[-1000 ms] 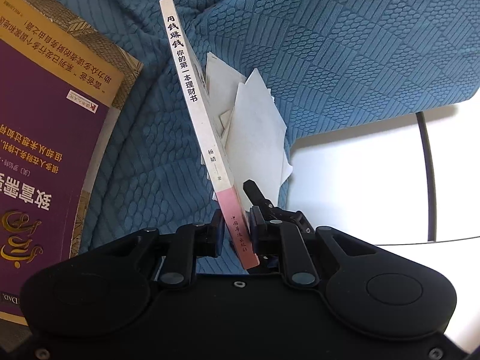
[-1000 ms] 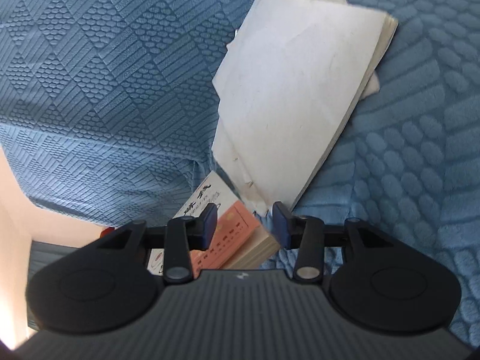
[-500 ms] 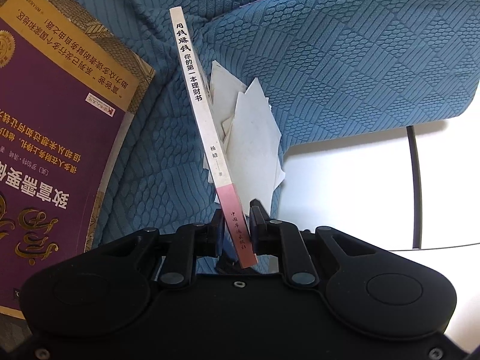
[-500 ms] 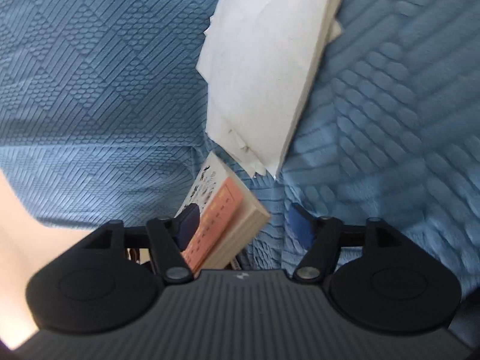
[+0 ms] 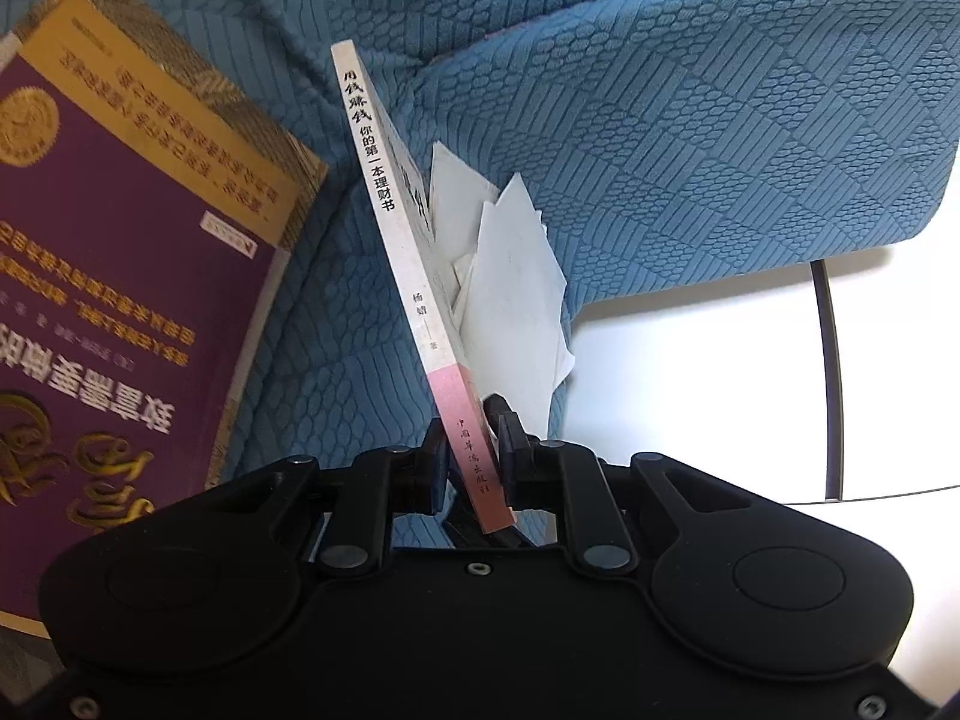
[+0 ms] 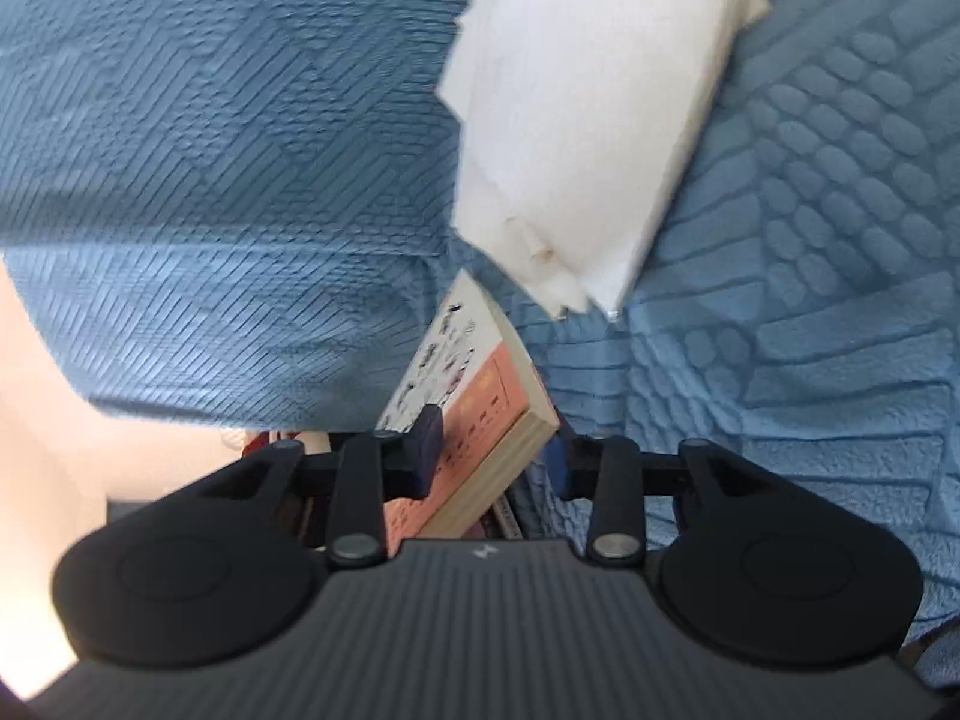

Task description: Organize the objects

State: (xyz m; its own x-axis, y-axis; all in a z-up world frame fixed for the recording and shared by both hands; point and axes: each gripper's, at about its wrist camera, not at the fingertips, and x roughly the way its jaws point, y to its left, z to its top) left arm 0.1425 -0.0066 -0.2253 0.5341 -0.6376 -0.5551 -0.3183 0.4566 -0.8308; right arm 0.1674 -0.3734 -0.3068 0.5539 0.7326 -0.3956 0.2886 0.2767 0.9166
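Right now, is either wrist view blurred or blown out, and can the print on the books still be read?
Left wrist view: sharp; spine lettering on the thin white-and-pink book is legible, and the white floor glares. Right wrist view: motion-blurred; the blue textured cushion is smeared, the cover print unreadable, the left edge washed out.

Home living room — blue textured sofa [image 5: 690,138], purple book [image 5: 120,300], loose papers [image 6: 588,120]
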